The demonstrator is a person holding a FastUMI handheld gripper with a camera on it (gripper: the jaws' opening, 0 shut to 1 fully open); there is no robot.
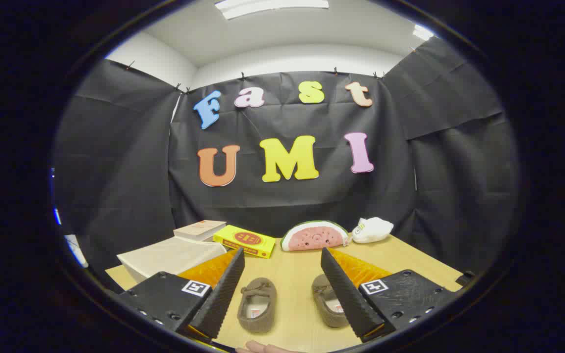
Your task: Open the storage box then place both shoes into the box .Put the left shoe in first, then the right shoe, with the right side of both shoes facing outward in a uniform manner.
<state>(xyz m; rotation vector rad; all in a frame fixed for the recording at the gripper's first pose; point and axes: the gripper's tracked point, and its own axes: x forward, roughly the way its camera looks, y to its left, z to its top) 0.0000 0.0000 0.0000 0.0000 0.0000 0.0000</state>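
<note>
Broadly, the wooden table (410, 257) carries a beige storage box (169, 255), lid closed, beyond the claw's left finger. Two brown shoes lie side by side between the fingers: one shoe (257, 304) nearer the left, the other shoe (325, 306) partly behind the right. Gaping wide, the claw (282, 289) holds nothing.

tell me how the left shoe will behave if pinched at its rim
The left shoe looks soft and fuzzy, so its rim would likely fold. It seems light and may sag. The hand-held gripper stands open above the table.
</note>
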